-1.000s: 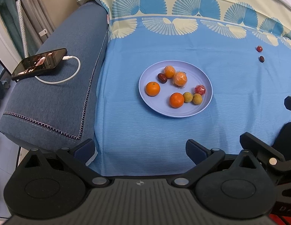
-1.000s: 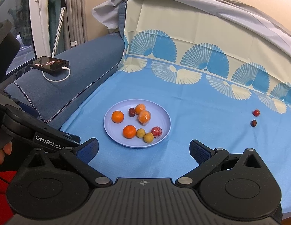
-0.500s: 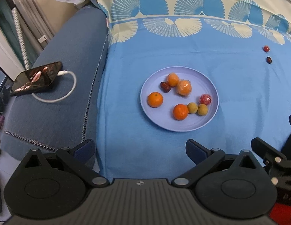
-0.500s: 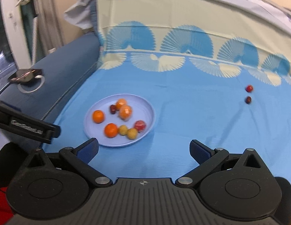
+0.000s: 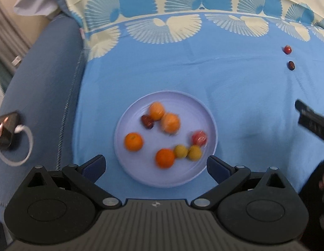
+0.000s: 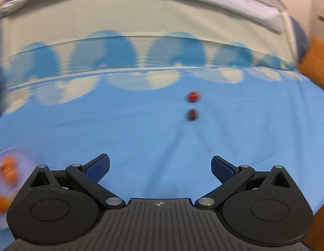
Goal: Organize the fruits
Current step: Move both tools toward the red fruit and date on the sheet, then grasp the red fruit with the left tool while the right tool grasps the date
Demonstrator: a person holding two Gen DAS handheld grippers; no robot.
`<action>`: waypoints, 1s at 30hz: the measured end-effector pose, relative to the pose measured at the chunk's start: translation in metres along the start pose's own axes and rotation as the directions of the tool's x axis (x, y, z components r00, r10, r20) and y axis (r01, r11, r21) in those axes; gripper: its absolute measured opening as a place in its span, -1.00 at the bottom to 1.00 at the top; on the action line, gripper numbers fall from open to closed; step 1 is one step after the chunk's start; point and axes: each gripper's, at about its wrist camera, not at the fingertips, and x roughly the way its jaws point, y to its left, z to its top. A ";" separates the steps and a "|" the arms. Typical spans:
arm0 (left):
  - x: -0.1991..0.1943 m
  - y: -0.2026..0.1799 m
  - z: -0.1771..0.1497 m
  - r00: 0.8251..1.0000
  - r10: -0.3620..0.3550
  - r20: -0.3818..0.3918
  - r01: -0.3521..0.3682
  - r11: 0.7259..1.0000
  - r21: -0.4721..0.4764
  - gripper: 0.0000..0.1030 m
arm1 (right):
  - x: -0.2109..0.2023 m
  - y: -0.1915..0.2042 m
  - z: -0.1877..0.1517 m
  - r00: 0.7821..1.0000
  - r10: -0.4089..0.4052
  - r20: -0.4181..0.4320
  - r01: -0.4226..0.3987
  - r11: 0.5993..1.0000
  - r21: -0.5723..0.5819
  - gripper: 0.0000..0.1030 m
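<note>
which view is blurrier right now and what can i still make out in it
Right wrist view is blurrier: the fan-print cloth smears sideways, the plate is a streak at the left edge, and the two red fruits stay readable. Left wrist view is only mildly soft on the plate's fruit; both bend straight edges, fisheye-style.

Bare blue cloth (image 6: 141,138) ahead — only two small fruits (image 6: 192,114) interrupt it.
</note>
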 end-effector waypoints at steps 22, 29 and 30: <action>0.113 -0.154 0.151 0.998 -0.060 0.020 0.057 0.988 0.141 0.99 | 0.196 -0.072 0.044 0.987 -0.160 0.008 0.159 0.985 0.070 -0.60; 0.141 -0.259 0.218 0.953 -0.248 0.173 0.191 0.938 0.290 0.99 | 0.193 -0.151 0.046 0.900 -0.432 -0.060 0.432 0.864 0.258 -0.59; 0.145 -0.274 0.225 0.942 -0.281 0.184 0.214 0.924 0.317 0.99 | 0.193 -0.161 0.044 0.892 -0.446 -0.073 0.446 0.846 0.293 -0.59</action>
